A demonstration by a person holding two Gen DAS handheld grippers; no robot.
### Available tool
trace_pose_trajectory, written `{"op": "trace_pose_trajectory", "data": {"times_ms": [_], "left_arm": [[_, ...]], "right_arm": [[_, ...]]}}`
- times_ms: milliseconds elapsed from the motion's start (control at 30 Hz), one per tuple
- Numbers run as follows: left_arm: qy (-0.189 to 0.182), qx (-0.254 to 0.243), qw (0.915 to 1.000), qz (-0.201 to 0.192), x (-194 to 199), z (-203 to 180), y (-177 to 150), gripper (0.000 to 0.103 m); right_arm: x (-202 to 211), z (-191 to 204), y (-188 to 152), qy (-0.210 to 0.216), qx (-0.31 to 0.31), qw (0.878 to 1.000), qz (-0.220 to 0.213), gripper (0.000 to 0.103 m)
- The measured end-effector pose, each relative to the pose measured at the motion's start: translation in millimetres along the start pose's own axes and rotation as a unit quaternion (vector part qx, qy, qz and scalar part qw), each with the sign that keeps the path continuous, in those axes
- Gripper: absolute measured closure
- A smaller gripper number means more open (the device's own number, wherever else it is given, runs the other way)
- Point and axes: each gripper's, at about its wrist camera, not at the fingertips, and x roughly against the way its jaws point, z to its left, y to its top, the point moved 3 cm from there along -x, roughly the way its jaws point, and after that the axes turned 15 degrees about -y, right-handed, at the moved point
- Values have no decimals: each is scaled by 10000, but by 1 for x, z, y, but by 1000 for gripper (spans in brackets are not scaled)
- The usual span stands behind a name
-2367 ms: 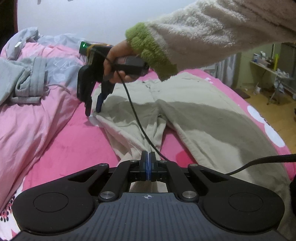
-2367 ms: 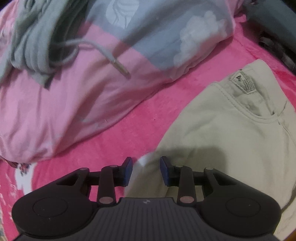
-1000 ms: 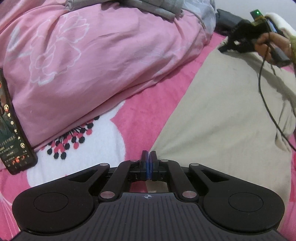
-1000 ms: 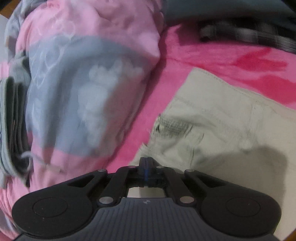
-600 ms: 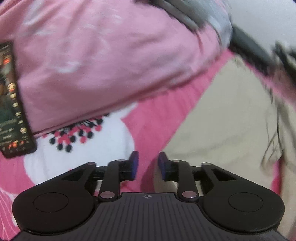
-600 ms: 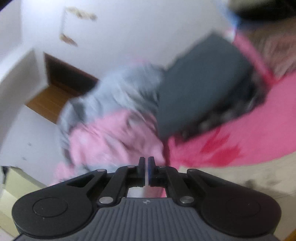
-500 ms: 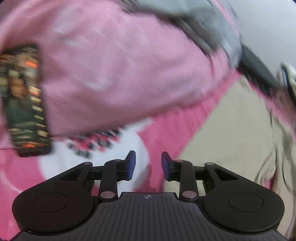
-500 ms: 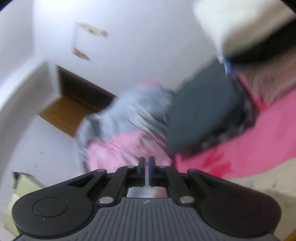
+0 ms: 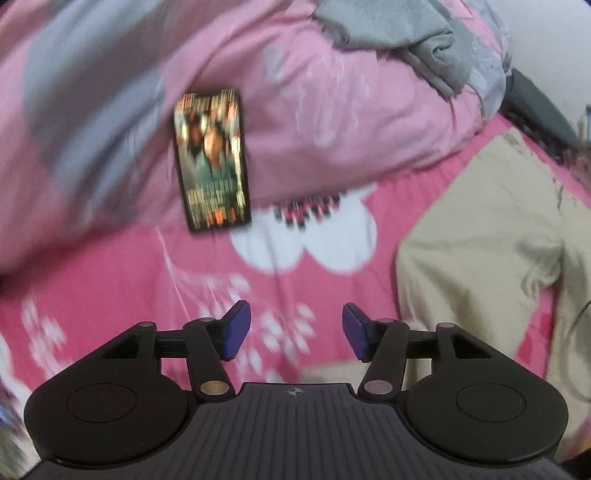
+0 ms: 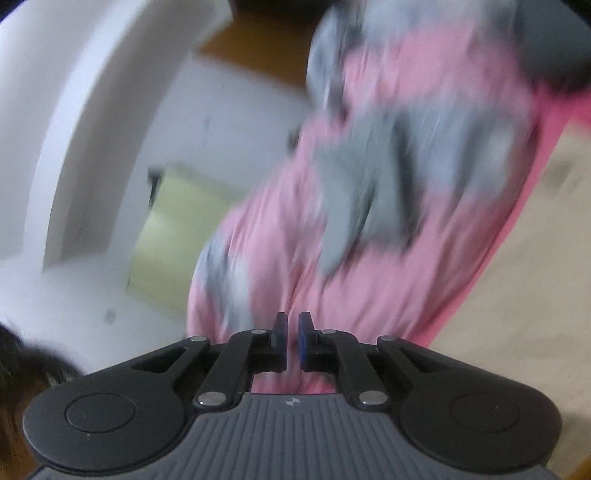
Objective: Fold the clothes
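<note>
The beige trousers [image 9: 480, 258] lie flat on the pink flowered bedsheet [image 9: 147, 277], at the right of the left wrist view. My left gripper [image 9: 295, 332] hovers over the sheet just left of the trousers' near corner, open, with nothing between its blue pads. The right wrist view is blurred by motion. My right gripper [image 10: 292, 339] points at the pink and grey duvet [image 10: 388, 203], its fingers almost together with only a narrow gap and nothing in it. A strip of the trousers [image 10: 535, 277] shows at the right edge.
A lit phone [image 9: 212, 158] rests against the heaped pink duvet [image 9: 332, 110] behind the sheet. A grey garment [image 9: 406, 33] lies on top of the duvet. A dark item [image 9: 535, 107] sits past the trousers. White walls [image 10: 92, 110] fill the right wrist view's left side.
Both grippers held trouser cloth a second ago. The left has opened wide and swung left off the trousers. The right has let go, lifted and swung away towards the duvet.
</note>
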Motion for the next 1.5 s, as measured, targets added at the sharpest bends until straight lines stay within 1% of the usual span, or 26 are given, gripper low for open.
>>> {"op": "trace_pose_trajectory", "data": {"times_ms": [100, 167, 233, 333, 367, 400, 433, 500, 600, 633, 667, 700, 733, 767, 833, 933, 1100, 1233, 1267, 1333, 1367, 1433, 1500], "left_arm": [[-376, 604, 9974, -104, -12, 16, -29, 48], [-632, 1041, 9924, -168, -19, 29, -42, 48], [-811, 1561, 9843, -160, -26, 41, -51, 48], [-1174, 2205, 9682, -170, -36, 55, -58, 47], [-1246, 2301, 9650, -168, -38, 57, -58, 46], [-1315, 2390, 9619, -166, -40, 58, -59, 45], [-1354, 2410, 9609, -167, -42, 58, -58, 44], [-1357, 2388, 9615, -100, -48, 56, -58, 43], [-1386, 2335, 9624, 27, -60, 52, -59, 45], [-1399, 2249, 9643, 63, -63, 49, -60, 47], [-1408, 2157, 9662, 101, -66, 45, -61, 55], [-1385, 2022, 9694, 152, -69, 41, -61, 60], [-1356, 1887, 9724, 197, -72, 37, -62, 68], [-1281, 1761, 9758, 195, -73, 34, -63, 80], [-1168, 1507, 9816, 137, -72, 29, -63, 84], [-943, 1076, 9897, -4, -56, 21, -62, 86], [-382, 1135, 9927, -118, -11, 35, -80, 87], [68, 1179, 9928, -210, 25, 47, -95, 87], [167, 1215, 9922, -213, 33, 51, -99, 87], [124, 1718, 9850, 135, 28, 65, -116, 87], [102, 1967, 9799, 308, 25, 72, -124, 86], [52, 2454, 9672, 656, 20, 85, -141, 86], [-135, 2804, 9541, 1042, 11, 94, -153, 85]], "right_arm": [[-51, 25, -31, 261, -16, 9946, 1007, 97], [-85, 33, -52, 359, -181, 9849, 1686, 97], [-118, 34, -75, 340, -402, 9728, 2258, 97], [-152, 30, -116, 144, -519, 9595, 2764, 96], [-163, 26, -128, 67, -564, 9557, 2887, 96], [-164, 23, -138, 13, -522, 9558, 2895, 96], [-165, 19, -147, -109, -441, 9574, 2851, 96], [-169, 11, -159, -262, -424, 9607, 2730, 96], [-162, -6, -169, -413, -717, 9641, 2523, 96], [-159, -12, -172, -471, -804, 9647, 2464, 96], [-158, -14, -173, -532, -819, 9653, 2420, 96], [-156, -16, -174, -594, -828, 9659, 2378, 96], [-155, -19, -175, -655, -837, 9665, 2336, 96], [-152, -20, -174, -687, -835, 9671, 2301, 96], [-149, -21, -173, -718, -790, 9686, 2246, 96], [-148, -20, -172, -767, -695, 9711, 2148, 96], [-145, -17, -171, -853, -534, 9731, 2074, 96], [-146, -16, -170, -967, -345, 9730, 2070, 96], [-146, -17, -170, -1002, -310, 9727, 2071, 96], [-148, -19, -171, -1048, -286, 9720, 2081, 96], [-148, -20, -172, -1071, -289, 9718, 2081, 96], [-149, -22, -173, -1121, -281, 9708, 2101, 96], [-150, -22, -174, -1183, -239, 9697, 2123, 96]]}}
